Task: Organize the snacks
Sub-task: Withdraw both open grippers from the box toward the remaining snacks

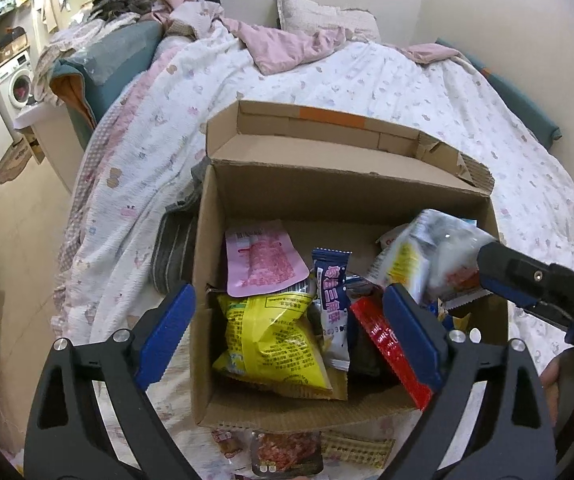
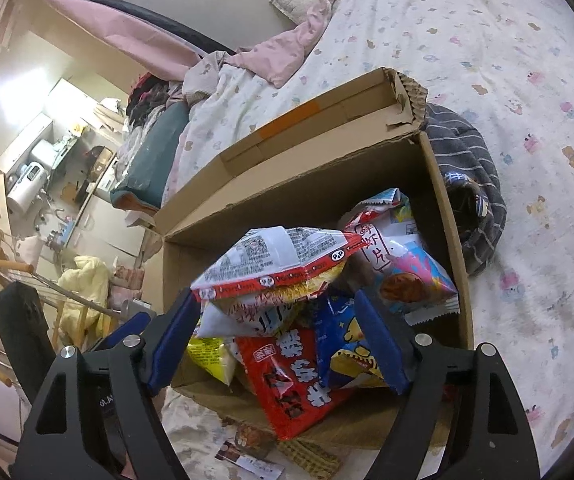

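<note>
An open cardboard box [image 1: 203,280] [image 2: 287,192] sits on the bed, filled with snacks. In the left wrist view I see a yellow bag [image 1: 271,340], a pink pouch [image 1: 263,260], a blue packet [image 1: 333,292] and a red packet [image 1: 387,344]. My left gripper [image 1: 289,296] is open over the box's near side, touching nothing. My right gripper [image 2: 277,296] is open; a white-and-red packet [image 2: 279,264] [image 1: 435,252] lies loose across its fingertips on top of the pile. Below it lie a red bag [image 2: 291,380] and a blue bag [image 2: 339,340].
Loose snack packets [image 1: 287,456] [image 2: 307,456] lie on the sheet in front of the box. A grey striped cloth [image 2: 471,184] [image 1: 171,248] is bunched against one box wall. A person's hand [image 1: 559,384] shows at the right. A pillow [image 1: 327,16] and pink blanket [image 1: 287,44] lie beyond.
</note>
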`<state>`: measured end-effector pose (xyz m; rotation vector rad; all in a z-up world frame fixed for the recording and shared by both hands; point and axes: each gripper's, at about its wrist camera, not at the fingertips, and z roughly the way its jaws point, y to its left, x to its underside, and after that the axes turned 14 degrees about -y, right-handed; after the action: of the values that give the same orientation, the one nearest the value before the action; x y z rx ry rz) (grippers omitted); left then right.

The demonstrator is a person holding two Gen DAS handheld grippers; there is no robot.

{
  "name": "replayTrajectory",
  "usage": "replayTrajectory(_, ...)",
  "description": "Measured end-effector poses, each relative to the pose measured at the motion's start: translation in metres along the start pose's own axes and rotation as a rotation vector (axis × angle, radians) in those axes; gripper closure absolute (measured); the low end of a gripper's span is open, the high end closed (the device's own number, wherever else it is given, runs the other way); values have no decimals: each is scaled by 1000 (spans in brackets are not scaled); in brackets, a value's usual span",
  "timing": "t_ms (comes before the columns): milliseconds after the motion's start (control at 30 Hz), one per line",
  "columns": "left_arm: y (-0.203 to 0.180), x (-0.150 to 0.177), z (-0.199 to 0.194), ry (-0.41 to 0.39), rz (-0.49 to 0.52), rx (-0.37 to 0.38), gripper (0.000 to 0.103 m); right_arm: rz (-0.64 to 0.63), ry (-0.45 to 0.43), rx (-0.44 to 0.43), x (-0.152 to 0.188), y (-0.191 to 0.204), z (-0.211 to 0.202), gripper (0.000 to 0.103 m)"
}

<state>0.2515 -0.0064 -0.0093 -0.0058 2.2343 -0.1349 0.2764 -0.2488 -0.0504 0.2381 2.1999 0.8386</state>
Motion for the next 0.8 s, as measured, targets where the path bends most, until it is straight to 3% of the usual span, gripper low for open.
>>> replayTrajectory(800, 21, 48, -67, 27, -36, -36, 10, -47, 5, 48, 45, 11, -54, 21)
